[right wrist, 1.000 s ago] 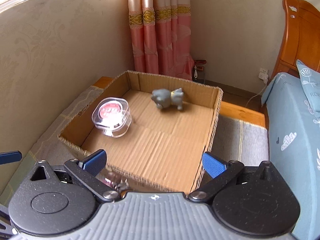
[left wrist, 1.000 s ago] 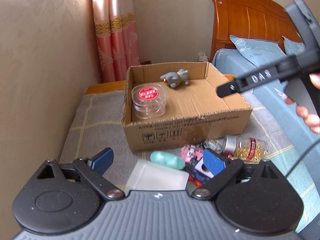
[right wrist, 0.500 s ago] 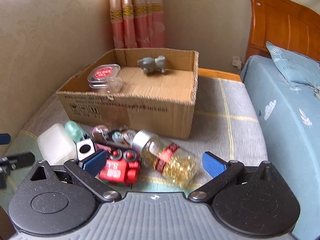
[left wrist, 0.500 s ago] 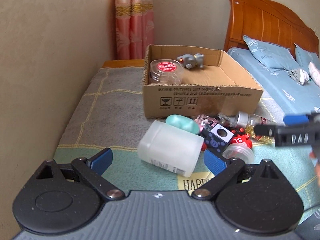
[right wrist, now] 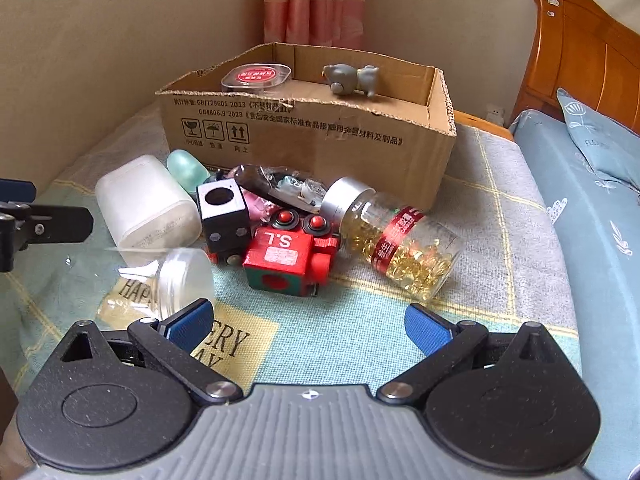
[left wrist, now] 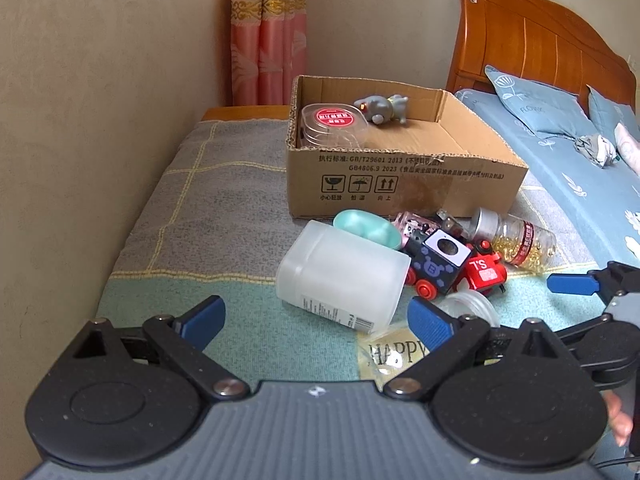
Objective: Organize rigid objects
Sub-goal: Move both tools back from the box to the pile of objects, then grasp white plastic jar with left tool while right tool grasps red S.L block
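Evidently both tools are between picks: the left gripper [left wrist: 316, 320] has its fingers spread and empty, and the right gripper [right wrist: 308, 324] is likewise parted with nothing between its pads. Just ahead of the left one lies a frosted white plastic container [left wrist: 340, 276] on its side, probably the handiest next grasp since it sits nearest and clear of the heap. Ahead of the right one are a red toy block marked S.L [right wrist: 288, 256], a black toy cube [right wrist: 224, 216], a small clear jar [right wrist: 180, 280] and a toppled bottle of yellow capsules [right wrist: 400, 240], bunched against the near wall of the cardboard box [right wrist: 320, 136]. Farther off, inside that box, rest a round clear case with a red label [right wrist: 256, 76] and a grey animal figure [right wrist: 352, 78], so sorting looks barely begun. Everything sits on a checked blanket [left wrist: 208, 200] in a wall corner, with a pink curtain [left wrist: 264, 40] behind and a wooden-headboard bed [left wrist: 560, 128] off to the right.
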The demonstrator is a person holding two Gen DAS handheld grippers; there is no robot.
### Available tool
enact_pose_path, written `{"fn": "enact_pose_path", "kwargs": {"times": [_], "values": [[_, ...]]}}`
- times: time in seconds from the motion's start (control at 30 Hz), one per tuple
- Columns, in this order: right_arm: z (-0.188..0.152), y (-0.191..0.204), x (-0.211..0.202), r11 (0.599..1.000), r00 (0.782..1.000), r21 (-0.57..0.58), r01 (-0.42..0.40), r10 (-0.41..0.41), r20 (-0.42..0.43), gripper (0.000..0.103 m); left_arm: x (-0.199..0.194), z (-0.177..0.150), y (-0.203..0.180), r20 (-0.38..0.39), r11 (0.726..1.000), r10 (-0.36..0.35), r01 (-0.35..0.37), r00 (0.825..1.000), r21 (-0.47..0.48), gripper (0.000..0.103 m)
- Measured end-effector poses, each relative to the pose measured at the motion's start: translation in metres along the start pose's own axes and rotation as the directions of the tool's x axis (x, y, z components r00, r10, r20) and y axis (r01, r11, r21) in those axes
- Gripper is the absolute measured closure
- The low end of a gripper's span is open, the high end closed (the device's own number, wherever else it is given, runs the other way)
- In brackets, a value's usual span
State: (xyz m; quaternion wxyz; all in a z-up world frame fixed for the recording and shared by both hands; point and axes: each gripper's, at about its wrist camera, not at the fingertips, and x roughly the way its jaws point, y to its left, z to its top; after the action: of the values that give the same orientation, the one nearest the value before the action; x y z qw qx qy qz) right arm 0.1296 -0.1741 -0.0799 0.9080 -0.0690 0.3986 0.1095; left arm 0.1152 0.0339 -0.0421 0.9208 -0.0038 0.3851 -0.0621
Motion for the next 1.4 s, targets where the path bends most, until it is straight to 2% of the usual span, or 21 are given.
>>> {"fn": "enact_pose_path", "kwargs": {"times": [0.13,0.23,0.63,0.8,0.9,0.93,1.17,1.3,1.4], "values": [[-0.006,-0.001,0.011,1.000,0.999,-0.009,0.020,-0.021,-0.029,0.000,0.004,0.000,-0.001,-0.005,1.000,-0.010,0.010,1.000,0.017,0.006],[-0.010,-0.007,0.011,1.000,1.000,0.018,-0.005,0.005,-0.010,0.000,0.008,0.000,-0.002,-0.010,0.999,-0.013,0.013,1.000,0.037,0.006],[-0.015,-0.014,0.011,0.998,0.998,-0.030,-0.048,0.050,0.044,0.000,0.045,0.012,-0.007,-0.056,0.986,-0.045,0.053,0.997,0.156,0.005],[-0.015,-0.015,0.012,0.998,0.997,-0.039,-0.056,0.058,0.048,0.000,0.058,0.013,-0.007,-0.061,0.984,-0.066,0.075,0.996,0.161,0.006],[-0.013,-0.015,0.013,0.997,0.997,-0.041,-0.058,0.060,0.049,0.000,0.061,0.012,-0.002,-0.068,0.984,-0.117,0.125,0.991,0.128,0.016],[-0.013,-0.015,0.014,0.998,0.997,-0.040,-0.057,0.059,0.048,0.000,0.062,0.012,-0.001,-0.069,0.984,-0.121,0.128,0.990,0.122,0.016],[-0.004,-0.009,0.020,0.995,0.996,-0.068,-0.079,0.082,0.044,0.001,0.057,0.009,0.011,-0.067,0.993,-0.073,0.079,0.995,0.086,0.016],[0.002,-0.004,0.020,0.992,0.993,-0.084,-0.095,0.101,0.065,0.025,0.053,0.006,0.019,-0.070,0.995,-0.071,0.075,0.995,0.069,0.016],[0.005,-0.002,0.021,0.993,0.993,-0.082,-0.081,0.087,0.075,0.034,0.052,0.005,0.016,-0.071,0.994,-0.051,0.058,0.996,0.093,0.016]]}}
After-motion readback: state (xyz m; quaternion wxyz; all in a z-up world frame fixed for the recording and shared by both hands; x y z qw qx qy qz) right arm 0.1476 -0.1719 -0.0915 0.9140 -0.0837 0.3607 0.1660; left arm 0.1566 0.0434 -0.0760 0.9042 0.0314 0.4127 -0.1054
